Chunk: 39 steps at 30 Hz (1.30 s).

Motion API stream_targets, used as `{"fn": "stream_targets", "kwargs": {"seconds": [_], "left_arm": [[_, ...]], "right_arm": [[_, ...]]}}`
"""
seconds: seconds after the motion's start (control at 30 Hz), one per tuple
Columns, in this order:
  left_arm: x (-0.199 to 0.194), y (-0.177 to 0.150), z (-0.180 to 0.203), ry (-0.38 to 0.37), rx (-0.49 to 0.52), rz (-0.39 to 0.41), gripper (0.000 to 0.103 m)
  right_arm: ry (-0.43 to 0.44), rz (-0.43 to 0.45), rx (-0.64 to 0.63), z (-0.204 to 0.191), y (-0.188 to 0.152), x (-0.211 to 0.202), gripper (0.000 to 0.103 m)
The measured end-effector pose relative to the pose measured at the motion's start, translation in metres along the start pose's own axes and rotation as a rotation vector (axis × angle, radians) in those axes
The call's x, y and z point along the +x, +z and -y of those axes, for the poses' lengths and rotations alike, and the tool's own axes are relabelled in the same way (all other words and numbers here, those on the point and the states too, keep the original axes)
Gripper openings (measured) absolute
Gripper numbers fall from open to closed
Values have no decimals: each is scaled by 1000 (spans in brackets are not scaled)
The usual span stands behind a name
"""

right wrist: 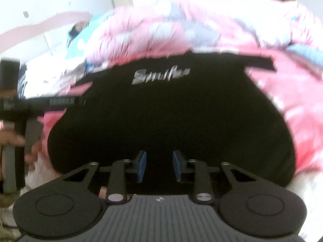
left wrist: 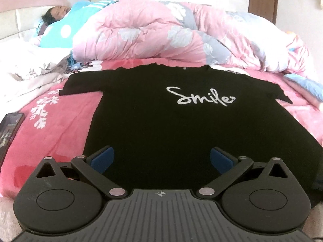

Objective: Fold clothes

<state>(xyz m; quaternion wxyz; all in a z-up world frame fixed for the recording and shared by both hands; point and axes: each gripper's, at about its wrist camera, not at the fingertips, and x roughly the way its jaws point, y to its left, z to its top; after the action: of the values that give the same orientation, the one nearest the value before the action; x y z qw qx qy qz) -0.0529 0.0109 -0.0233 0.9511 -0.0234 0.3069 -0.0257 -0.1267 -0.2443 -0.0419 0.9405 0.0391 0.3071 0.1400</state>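
A black T-shirt (left wrist: 161, 125) with white "Smile" lettering lies flat, front up, on a pink bedspread (left wrist: 60, 125), collar away from me. My left gripper (left wrist: 161, 158) hovers over the shirt's lower hem, jaws wide open, nothing between the blue pads (left wrist: 103, 159). In the blurred right wrist view the same shirt (right wrist: 161, 111) fills the middle. My right gripper (right wrist: 159, 166) sits above its bottom hem, partly open with a narrow gap between the blue pads (right wrist: 142, 166), holding nothing. The left tool (right wrist: 12, 109) and a hand (right wrist: 12, 141) show at the left edge.
A bunched pink floral quilt (left wrist: 171, 34) lies beyond the shirt's collar. A person lies under it at the far left, head on a pillow (left wrist: 30, 28). A dark phone (left wrist: 10, 133) rests on the bedspread at the left edge. White crumpled bedding (left wrist: 26, 68) sits at left.
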Motion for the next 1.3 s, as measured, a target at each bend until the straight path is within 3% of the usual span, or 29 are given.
{"fn": "stream_targets", "kwargs": {"seconds": [0.1, 0.3, 0.53, 0.7, 0.87, 1.07, 1.3], "left_arm": [[3, 5, 1, -3, -23, -1, 103], [19, 16, 9, 27, -51, -59, 103], [44, 20, 35, 98, 65, -94, 103], [63, 22, 44, 135, 110, -124, 103], [79, 27, 43, 153, 78, -153, 103], [89, 28, 31, 125, -17, -208, 103], [90, 27, 27, 91, -9, -222, 103]], "right_arm": [[-35, 79, -18, 4, 13, -5, 29], [-108, 72, -23, 16, 22, 28, 29], [-182, 54, -32, 30, 28, 63, 30], [-181, 53, -41, 35, 30, 73, 31], [-170, 48, -44, 37, 38, 79, 32], [-157, 12, -34, 42, 42, 88, 43], [-160, -2, -35, 34, 41, 92, 62]]}}
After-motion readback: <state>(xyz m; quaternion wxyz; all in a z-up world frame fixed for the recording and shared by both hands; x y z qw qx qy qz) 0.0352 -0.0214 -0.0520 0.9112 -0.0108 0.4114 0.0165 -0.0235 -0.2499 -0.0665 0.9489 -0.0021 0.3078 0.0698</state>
